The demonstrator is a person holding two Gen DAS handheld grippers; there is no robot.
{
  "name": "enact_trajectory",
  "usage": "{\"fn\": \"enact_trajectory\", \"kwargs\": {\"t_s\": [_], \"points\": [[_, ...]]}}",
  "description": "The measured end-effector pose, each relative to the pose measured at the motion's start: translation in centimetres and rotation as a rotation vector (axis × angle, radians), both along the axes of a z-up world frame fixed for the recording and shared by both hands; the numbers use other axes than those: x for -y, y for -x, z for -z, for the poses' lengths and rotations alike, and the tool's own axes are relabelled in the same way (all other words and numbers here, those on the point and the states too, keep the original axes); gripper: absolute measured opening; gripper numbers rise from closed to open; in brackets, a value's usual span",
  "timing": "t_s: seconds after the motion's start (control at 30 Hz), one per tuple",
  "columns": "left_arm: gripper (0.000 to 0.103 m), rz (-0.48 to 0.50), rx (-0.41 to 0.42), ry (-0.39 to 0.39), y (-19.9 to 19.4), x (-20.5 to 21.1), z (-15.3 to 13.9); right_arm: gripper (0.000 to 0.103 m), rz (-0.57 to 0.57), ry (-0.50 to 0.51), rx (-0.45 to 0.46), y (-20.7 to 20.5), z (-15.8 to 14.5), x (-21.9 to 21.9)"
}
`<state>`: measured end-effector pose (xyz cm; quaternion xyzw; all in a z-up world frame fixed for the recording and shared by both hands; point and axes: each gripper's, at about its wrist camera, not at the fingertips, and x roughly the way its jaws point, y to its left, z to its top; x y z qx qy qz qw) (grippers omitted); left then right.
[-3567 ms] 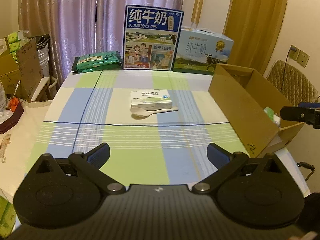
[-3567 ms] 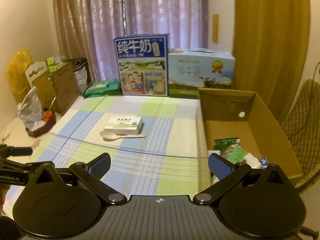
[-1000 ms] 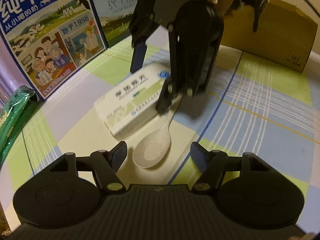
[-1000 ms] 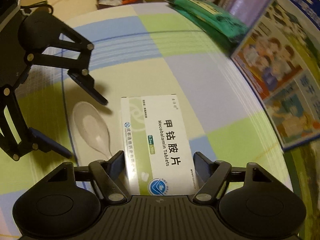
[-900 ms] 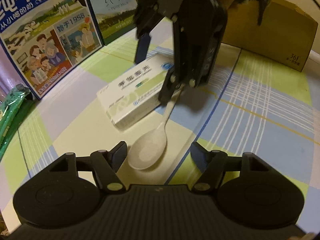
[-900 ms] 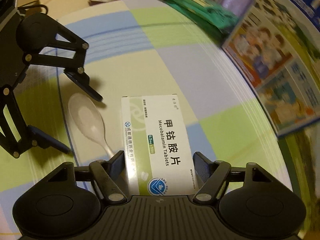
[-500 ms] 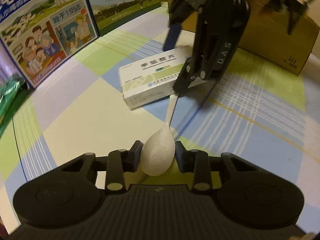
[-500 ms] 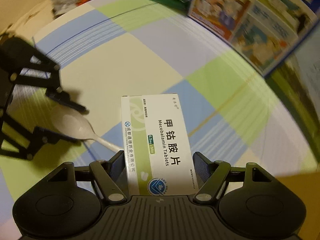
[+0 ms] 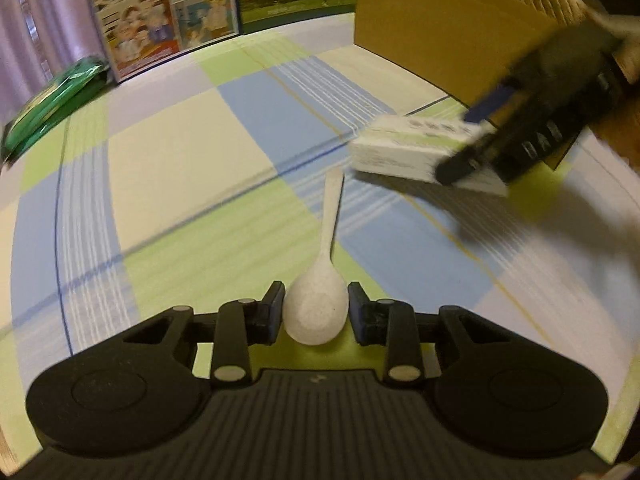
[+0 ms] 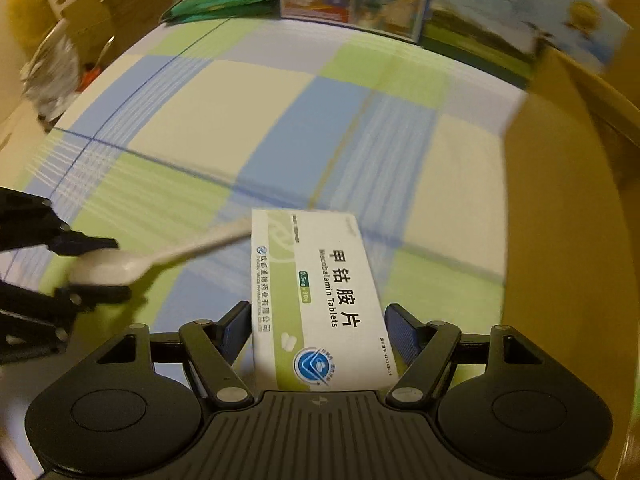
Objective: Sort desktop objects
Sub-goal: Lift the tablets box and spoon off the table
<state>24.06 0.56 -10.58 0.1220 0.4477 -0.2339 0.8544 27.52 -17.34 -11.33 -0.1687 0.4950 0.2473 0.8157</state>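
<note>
The left gripper (image 9: 316,312) has its two fingers pressed against the sides of the bowl of a white plastic spoon (image 9: 320,296), whose handle points away across the checked tablecloth (image 9: 180,152); whether the spoon touches the cloth cannot be told. The right gripper (image 10: 318,330) clamps a white-and-green box of Mecobalamin tablets (image 10: 320,300) between its fingers, printed face up, and carries it above the cloth just beyond the tip of the spoon's handle, near the right edge of the table. In the left wrist view that box (image 9: 420,148) and gripper are blurred. An open cardboard box (image 9: 440,28) stands along the right edge of the table. Two milk cartons (image 9: 164,12) stand at the far edge, with a green packet (image 9: 52,100) lying at the far left corner.
</note>
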Motion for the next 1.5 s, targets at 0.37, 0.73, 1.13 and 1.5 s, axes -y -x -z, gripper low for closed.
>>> {"fn": "enact_trajectory", "kwargs": {"t_s": [0.37,0.73,1.13,1.5], "points": [[0.028,-0.187,0.043,0.095,4.3,1.0,-1.4,0.071,0.012,-0.106,0.063,6.1,1.9,2.9],[0.028,-0.235,0.054,0.105,5.2,1.8,-0.1,0.072,-0.033,-0.137,0.102,5.8,3.5,2.8],[0.028,-0.252,0.09,0.102,5.3,2.2,-0.3,0.068,0.044,-0.157,0.146,5.6,3.3,2.9],[0.028,-0.257,0.148,0.108,6.2,2.5,-1.8,0.068,0.145,-0.252,0.199,8.0,0.7,4.7]]}}
